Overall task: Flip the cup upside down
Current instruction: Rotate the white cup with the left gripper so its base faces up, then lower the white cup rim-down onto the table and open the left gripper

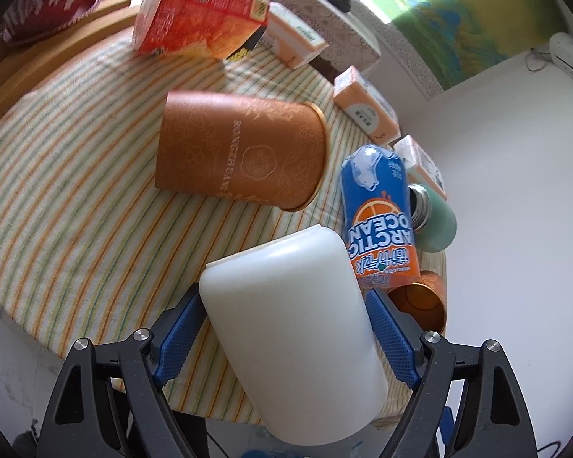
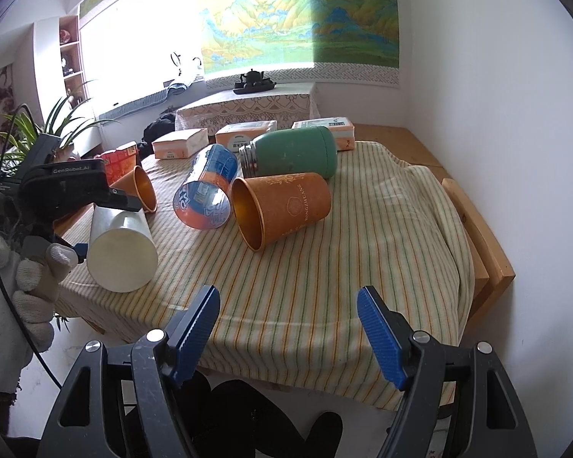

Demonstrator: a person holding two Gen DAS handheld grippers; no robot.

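Left gripper (image 1: 282, 316) is clamped on the white cup (image 1: 290, 328), blue pads (image 1: 181, 337) on opposite walls. Cup is lifted, tilted, over the near-left corner of the striped cloth (image 1: 76, 191); the right wrist view shows its flat end (image 2: 122, 261) facing that camera. Can't tell whether that end is the base or a covered mouth.

Right gripper (image 2: 288, 328) is wide apart, holding nothing, hovering over the table's front edge.

Risks: smooth wall could slip in the pads during rotation. The soda can (image 1: 378, 213) and small orange cup (image 1: 420, 301) lie just beside it, so a swing could knock them. Setting down near the cloth edge risks tipping off.

Gloved hand (image 2: 34, 271) holds the left gripper rolled sideways.
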